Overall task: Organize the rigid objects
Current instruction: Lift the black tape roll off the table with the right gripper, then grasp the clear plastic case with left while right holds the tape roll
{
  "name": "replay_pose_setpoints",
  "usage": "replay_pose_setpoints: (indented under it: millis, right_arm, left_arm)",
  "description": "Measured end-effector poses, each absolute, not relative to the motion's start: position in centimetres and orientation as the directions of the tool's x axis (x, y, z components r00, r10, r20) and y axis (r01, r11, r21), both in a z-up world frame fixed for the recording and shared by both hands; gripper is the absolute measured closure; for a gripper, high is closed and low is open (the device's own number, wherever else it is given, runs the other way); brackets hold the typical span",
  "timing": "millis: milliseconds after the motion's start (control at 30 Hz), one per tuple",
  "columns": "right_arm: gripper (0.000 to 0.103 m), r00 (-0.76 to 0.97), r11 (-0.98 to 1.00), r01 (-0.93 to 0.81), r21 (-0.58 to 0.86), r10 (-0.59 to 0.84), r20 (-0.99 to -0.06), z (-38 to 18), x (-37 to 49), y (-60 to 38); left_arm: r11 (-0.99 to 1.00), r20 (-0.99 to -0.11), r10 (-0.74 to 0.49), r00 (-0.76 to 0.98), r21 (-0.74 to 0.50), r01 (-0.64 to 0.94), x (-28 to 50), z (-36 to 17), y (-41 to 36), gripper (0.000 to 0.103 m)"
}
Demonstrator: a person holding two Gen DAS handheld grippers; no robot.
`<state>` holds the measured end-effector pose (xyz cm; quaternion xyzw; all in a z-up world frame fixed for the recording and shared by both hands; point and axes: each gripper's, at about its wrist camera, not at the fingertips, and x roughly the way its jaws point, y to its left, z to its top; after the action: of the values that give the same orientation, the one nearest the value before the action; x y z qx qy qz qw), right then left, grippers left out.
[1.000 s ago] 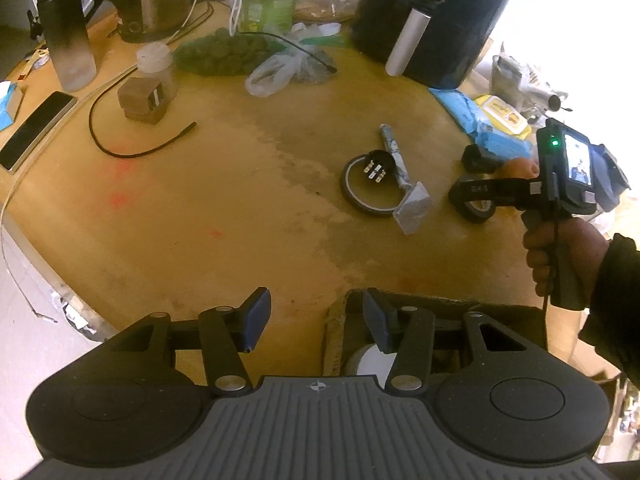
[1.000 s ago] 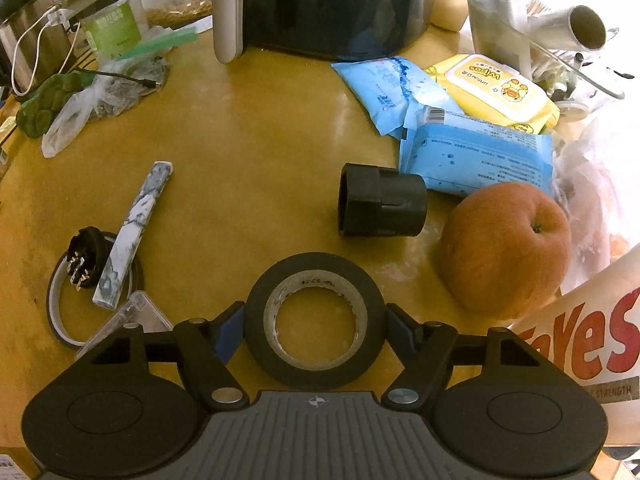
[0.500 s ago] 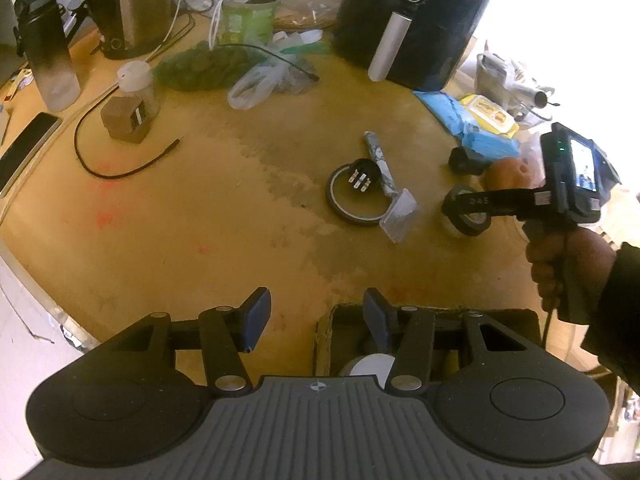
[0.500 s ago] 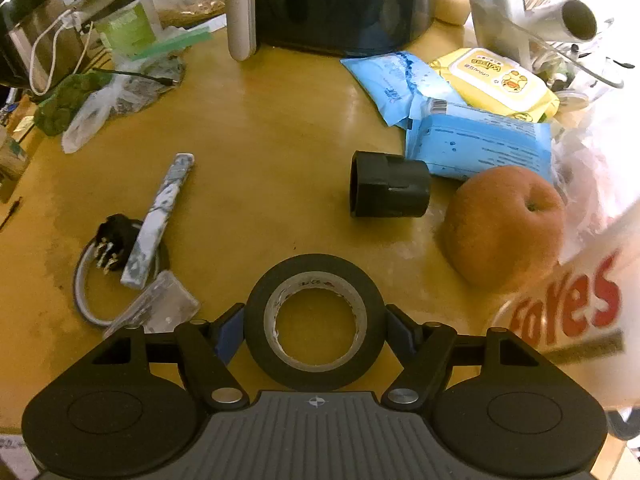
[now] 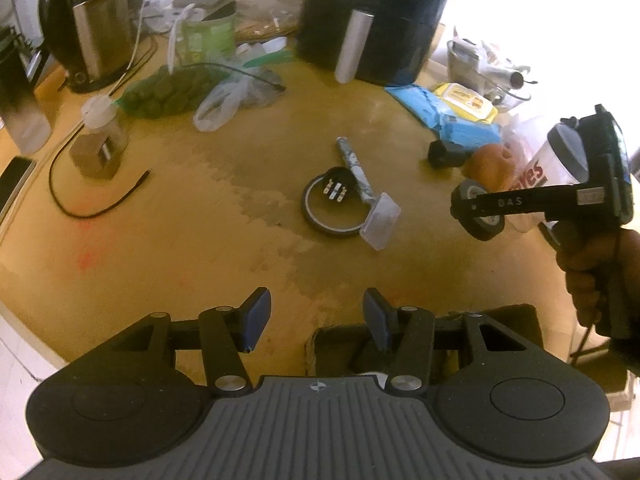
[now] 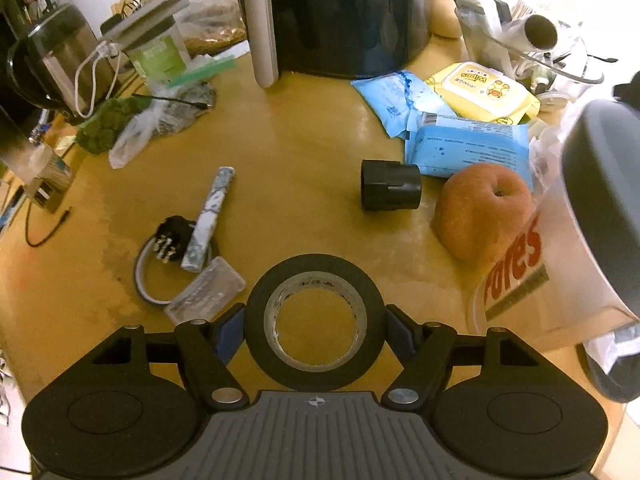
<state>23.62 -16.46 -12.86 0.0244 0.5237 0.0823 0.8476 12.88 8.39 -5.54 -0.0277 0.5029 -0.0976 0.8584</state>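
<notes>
A: Legible writing, left to right?

B: Green-labelled jar (image 6: 160, 54): print too small to read. Yellow wipes pack (image 6: 486, 90) reads "wipes", with a cartoon figure. Blue wipes pack (image 6: 468, 146) has fine print, unreadable. White canister (image 6: 560, 248), grey lid: red letters, only "…ores" in view.

A: Left gripper (image 5: 316, 316)?

B: Angled steeply down over the wooden table (image 5: 180, 232); fingers partly apart, nothing between them. Its right finger sits over a cardboard box (image 5: 516, 320) at the table's near edge; contents possibly a white object, mostly hidden.

A: Right gripper (image 6: 314, 330)?

B: Pads pressed on either side of the black tape roll (image 6: 314, 320), clamped and lifted clear of the table, hole facing the camera. Left wrist view shows the person's hand (image 5: 592, 276) on its handle, "DAS" printed on the arm.

A: Loose parts?

B: Grey tape ring (image 5: 334, 210), black plug, marbled bar (image 6: 210, 218), clear case (image 6: 208, 290) together mid-table; black cylinder (image 6: 390, 190) beside an apple (image 6: 482, 210).
</notes>
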Motion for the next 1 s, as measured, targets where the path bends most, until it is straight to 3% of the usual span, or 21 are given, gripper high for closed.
replay_pose_setpoints:
  millis: [633,1000]
  right_arm:
    - [0.028,0.489,0.981,-0.054,0.185,0.188,-0.852,-9.2,17.9,-18.9]
    - [0.028,0.515,0.976,0.009,0.219,0.183,-0.837,-8.0,14.9,-21.8]
  left_arm:
    - [0.955,-0.854,-0.226,0.468,-0.099,0.280,15.1,-6.3,4.5,0.053]
    - [0.925,-0.854,-0.167,0.493,0.037,0.378,16.4,-8.0,0.6,0.053]
